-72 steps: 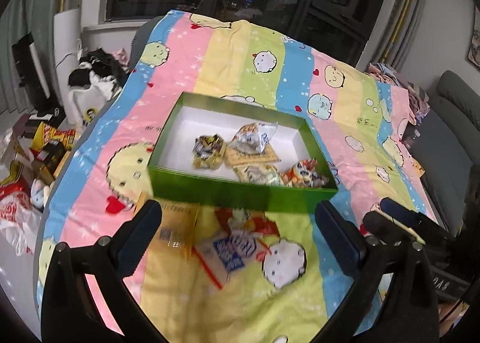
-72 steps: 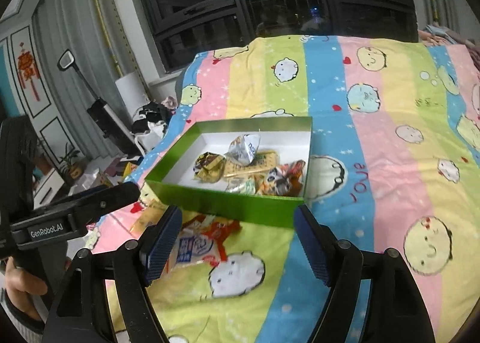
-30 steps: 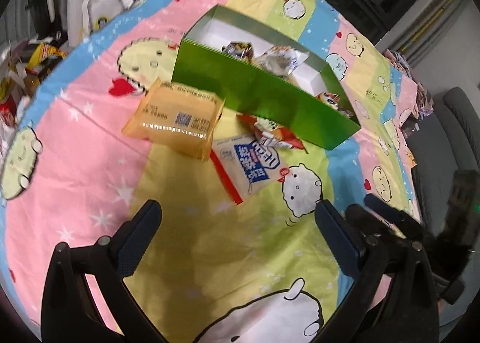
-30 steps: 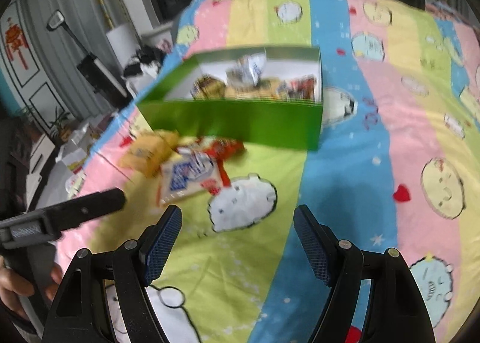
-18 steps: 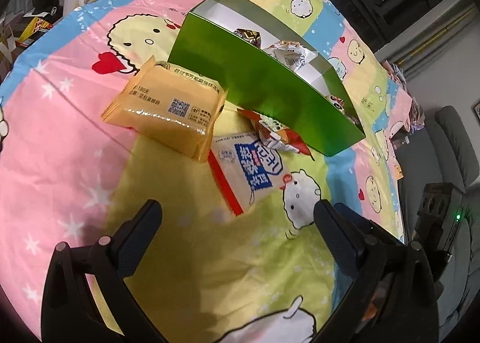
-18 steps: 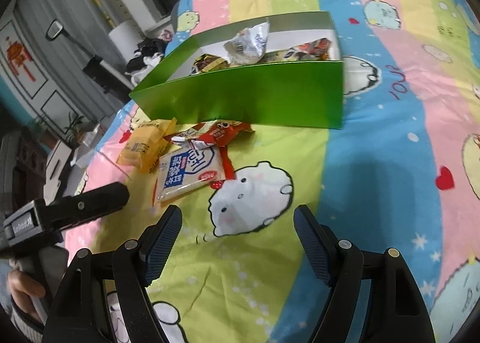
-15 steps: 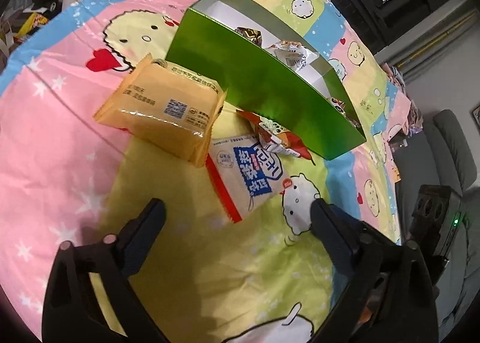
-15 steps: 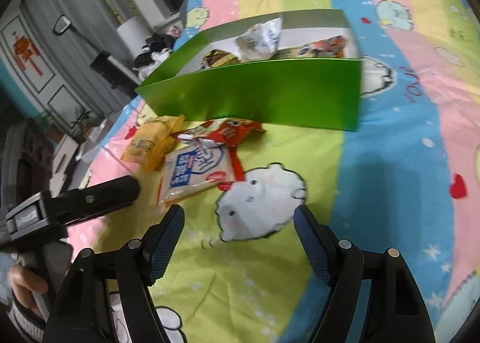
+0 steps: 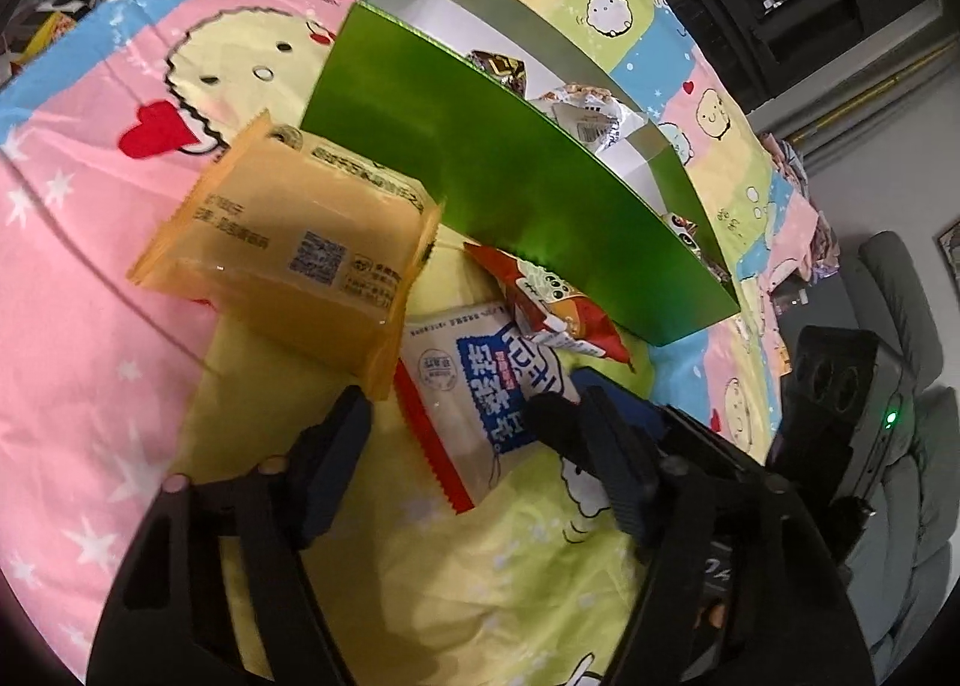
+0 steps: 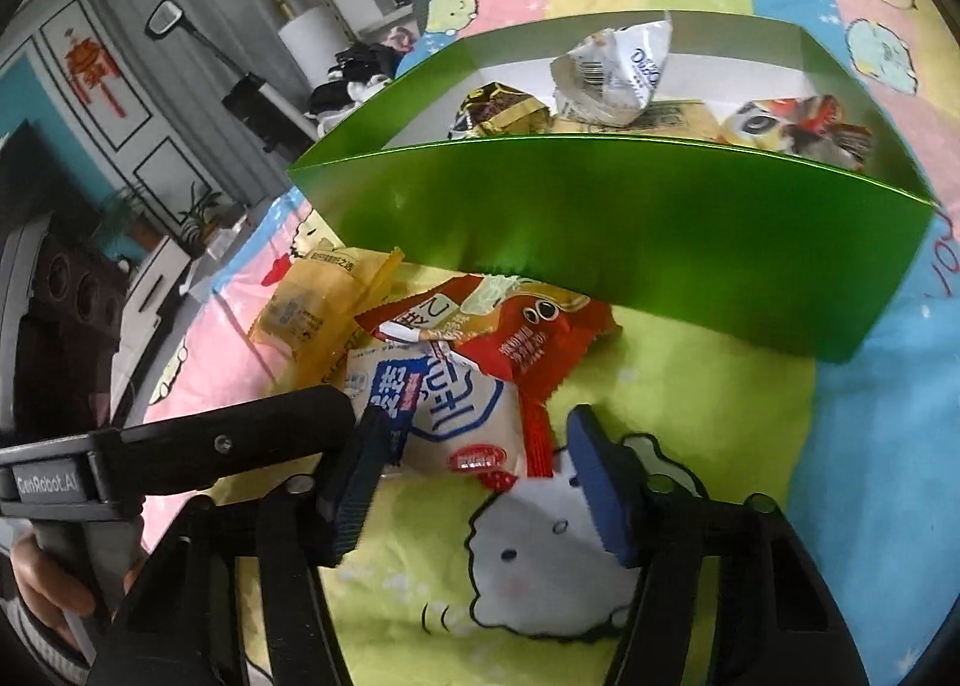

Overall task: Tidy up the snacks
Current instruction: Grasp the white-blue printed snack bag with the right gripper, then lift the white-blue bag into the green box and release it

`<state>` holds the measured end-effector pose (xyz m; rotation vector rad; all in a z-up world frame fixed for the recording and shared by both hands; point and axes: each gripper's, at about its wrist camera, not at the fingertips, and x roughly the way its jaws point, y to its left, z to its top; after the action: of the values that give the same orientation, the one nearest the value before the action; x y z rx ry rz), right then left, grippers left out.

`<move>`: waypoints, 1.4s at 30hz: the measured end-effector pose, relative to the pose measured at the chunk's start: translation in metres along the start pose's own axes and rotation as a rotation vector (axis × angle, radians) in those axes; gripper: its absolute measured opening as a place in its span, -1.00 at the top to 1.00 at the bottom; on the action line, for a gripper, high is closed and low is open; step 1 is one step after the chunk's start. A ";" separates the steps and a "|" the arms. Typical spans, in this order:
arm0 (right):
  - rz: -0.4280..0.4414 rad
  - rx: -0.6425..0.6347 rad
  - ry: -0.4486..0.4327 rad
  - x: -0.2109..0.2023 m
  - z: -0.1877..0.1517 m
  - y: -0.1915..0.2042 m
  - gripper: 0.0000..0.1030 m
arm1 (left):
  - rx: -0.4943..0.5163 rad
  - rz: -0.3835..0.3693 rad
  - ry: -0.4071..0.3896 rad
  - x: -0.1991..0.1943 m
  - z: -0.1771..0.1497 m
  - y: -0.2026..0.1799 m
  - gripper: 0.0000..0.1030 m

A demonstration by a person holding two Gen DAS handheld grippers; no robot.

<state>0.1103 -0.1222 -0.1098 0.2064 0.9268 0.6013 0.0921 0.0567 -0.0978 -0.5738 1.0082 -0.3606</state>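
Observation:
A green box point(image 9: 510, 188) point(image 10: 600, 218) holds several wrapped snacks on the bed. In front of it lie an orange packet point(image 9: 300, 242) point(image 10: 318, 302), a red packet point(image 9: 540, 296) point(image 10: 528, 338) and a white-and-blue packet point(image 9: 474, 380) point(image 10: 456, 416). My left gripper point(image 9: 474, 464) is open, its fingers either side of the white-and-blue packet's near end. My right gripper point(image 10: 480, 476) is open too, fingers astride the same packet from the other side. The left gripper's finger point(image 10: 240, 440) shows in the right wrist view, beside that packet.
The striped cartoon bedspread point(image 9: 90, 356) point(image 10: 690, 416) covers the surface. Clothes and clutter lie on the floor beyond the bed's far left point(image 9: 54, 20). A grey sofa point(image 9: 900, 290) stands at the right. A white panelled wall with potted plants point(image 10: 192, 212) is at the left.
Both grippers have dropped and moved forward to the loose packets in front of the box. Both have narrowed their opening around the white-and-blue packet.

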 end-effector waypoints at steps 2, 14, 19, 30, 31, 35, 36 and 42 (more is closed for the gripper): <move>0.006 -0.016 0.007 0.001 -0.001 0.001 0.05 | -0.016 -0.019 0.013 0.004 -0.001 0.000 -0.02; 0.122 0.038 0.023 -0.006 -0.025 0.008 0.59 | -0.020 -0.015 0.028 -0.005 -0.013 0.009 0.64; 0.094 0.009 0.020 -0.018 -0.039 0.020 0.59 | 0.047 0.029 0.019 -0.016 -0.030 -0.005 0.59; 0.065 -0.028 -0.082 -0.067 -0.047 0.040 0.59 | 0.176 0.043 -0.070 -0.044 -0.038 -0.041 0.57; 0.062 -0.030 -0.093 -0.071 -0.045 0.041 0.59 | 0.193 0.038 -0.085 -0.048 -0.036 -0.045 0.57; 0.045 -0.042 -0.149 -0.087 -0.035 0.044 0.59 | 0.227 0.023 -0.118 -0.052 -0.028 -0.058 0.57; 0.043 -0.043 -0.159 -0.089 -0.032 0.044 0.59 | 0.236 0.018 -0.126 -0.053 -0.024 -0.061 0.57; 0.020 -0.050 -0.222 -0.101 -0.013 0.041 0.59 | 0.278 -0.002 -0.153 -0.054 -0.006 -0.077 0.57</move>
<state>0.0382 -0.1475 -0.0310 0.2328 0.6957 0.6064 0.0581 0.0223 -0.0165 -0.3451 0.7934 -0.4438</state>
